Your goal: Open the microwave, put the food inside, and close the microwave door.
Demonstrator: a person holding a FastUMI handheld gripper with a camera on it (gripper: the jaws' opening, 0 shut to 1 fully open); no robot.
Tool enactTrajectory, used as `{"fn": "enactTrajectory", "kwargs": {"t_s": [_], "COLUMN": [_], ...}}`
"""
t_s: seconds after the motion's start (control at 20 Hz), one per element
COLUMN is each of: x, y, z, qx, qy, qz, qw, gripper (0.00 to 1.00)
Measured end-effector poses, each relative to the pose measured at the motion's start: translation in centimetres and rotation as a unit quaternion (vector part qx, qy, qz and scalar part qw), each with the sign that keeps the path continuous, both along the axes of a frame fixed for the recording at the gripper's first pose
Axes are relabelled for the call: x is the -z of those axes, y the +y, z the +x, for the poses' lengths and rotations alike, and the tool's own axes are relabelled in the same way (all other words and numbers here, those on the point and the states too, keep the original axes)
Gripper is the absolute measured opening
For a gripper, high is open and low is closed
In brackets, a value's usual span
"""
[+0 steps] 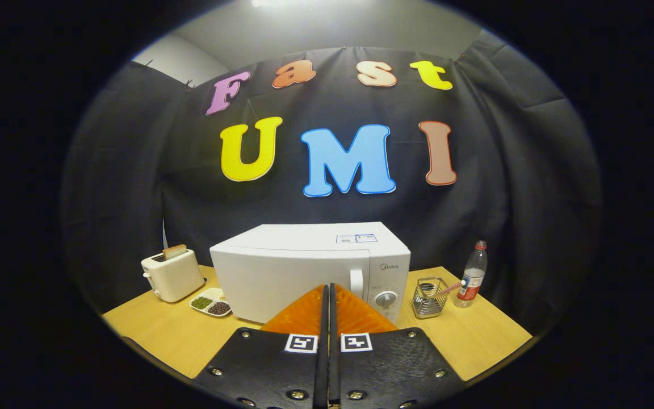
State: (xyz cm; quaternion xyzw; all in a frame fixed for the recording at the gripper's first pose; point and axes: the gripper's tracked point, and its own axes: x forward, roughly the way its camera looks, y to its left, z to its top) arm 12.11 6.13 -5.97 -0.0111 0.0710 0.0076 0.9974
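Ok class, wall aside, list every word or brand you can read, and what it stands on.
"Midea": microwave front, above its dial.
Stickers on the microwave top: too small to read.
Bottle label: too blurred.
Gripper, jaws shut on nothing, aimed at the microwave door: square markers, no words.

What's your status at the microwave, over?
Tool shut, empty, fingers together just short of the microwave. Door closed, handle just right of the fingertips. Food plate waits left of the microwave, beside the toaster. Nothing blocking the door.
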Motion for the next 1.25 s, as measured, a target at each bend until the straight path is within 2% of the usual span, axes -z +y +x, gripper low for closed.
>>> {"fn": "enactTrajectory", "kwargs": {"t_s": [0.4, 0.5, 0.6, 0.75, 0.8, 0.85, 0.9, 1.25], "x": [-0.3, 1.0, 1.1, 0.8, 0.7, 0.4, 0.2, -1.2], "y": [-2.0, -1.7, -0.9, -0.3, -0.1, 0.1, 0.2, 1.1], "z": [-7.7, -9.0, -10.2, -11.7, -11.9, -12.2, -12.4, -13.4], "qx": [0.023, 0.023, 0.011, 0.001, 0.000, -0.001, -0.001, -0.014], "qy": [-0.008, -0.007, -0.009, -0.015, -0.018, -0.022, -0.027, -0.043], "qz": [-0.002, -0.006, -0.004, -0.004, -0.005, -0.006, -0.008, -0.025], "qw": [1.000, 1.000, 1.000, 1.000, 1.000, 1.000, 1.000, 0.999], "gripper": [0.01, 0.01, 0.16, 0.66, 0.73, 0.86, 0.89, 0.89]}}
